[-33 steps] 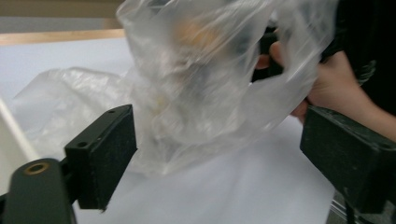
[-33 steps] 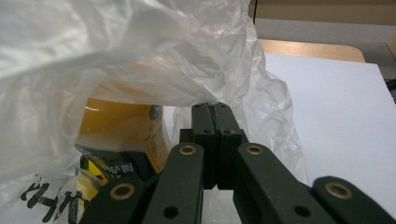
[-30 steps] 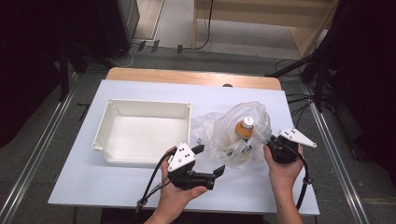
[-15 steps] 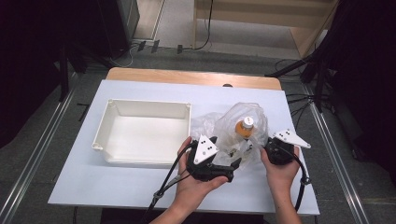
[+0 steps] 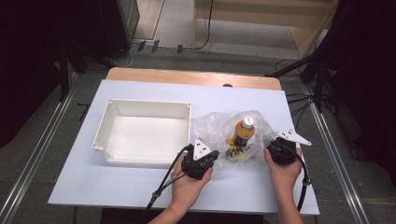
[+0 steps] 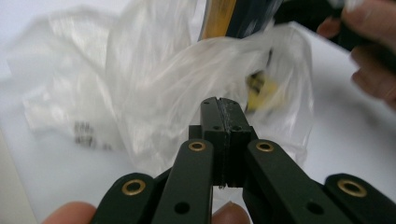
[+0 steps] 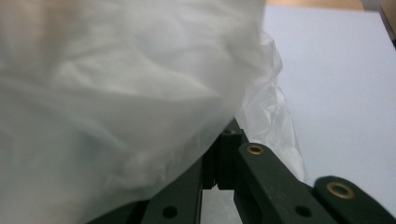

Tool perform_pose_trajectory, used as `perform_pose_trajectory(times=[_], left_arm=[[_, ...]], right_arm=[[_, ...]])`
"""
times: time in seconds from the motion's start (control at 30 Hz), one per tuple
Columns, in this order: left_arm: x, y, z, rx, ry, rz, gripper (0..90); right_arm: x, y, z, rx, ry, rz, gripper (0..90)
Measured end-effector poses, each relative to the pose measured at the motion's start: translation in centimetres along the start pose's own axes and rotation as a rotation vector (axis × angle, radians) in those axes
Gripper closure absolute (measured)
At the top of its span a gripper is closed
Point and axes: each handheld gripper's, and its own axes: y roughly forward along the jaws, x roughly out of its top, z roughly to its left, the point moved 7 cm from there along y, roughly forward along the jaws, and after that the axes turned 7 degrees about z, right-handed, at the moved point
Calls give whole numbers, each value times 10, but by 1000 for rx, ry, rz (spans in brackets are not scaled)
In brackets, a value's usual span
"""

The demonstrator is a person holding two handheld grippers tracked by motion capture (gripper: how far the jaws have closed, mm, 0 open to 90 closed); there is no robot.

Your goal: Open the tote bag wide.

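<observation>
Two closed jaw pairs, left hand-held gripper (image 6: 222,116) pinching plastic bag (image 6: 159,93), right hand-held gripper (image 7: 224,154) clamping its film, high view showing bottle (image 5: 241,132) inside

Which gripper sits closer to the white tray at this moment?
Left. The left gripper is at the bag's near-left edge, just off the white tray's near-right corner. The right gripper is at the plastic bag's far side from the tray.

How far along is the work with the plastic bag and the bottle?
Done: both grippers, left and right, have their jaws shut on the plastic bag. In hand: holding its two sides. Left: the bottle is inside the bag; the white tray holds nothing.
</observation>
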Motion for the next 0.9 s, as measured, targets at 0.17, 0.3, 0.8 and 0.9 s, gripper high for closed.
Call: perform_pose_trajectory(times=[0.17,0.3,0.8,0.9], left_arm=[[-19,8,3,-3,13,67,900],[-27,8,5,53,56,101,900],[-34,8,8,55,61,121,900],[-34,8,8,57,60,120,900]], right_arm=[[-9,8,-9,-59,0,46,900],[-15,14,-15,-66,1,83,900],[-19,-3,-36,-89,64,-3,538],[-23,-11,-45,-65,72,-32,521]])
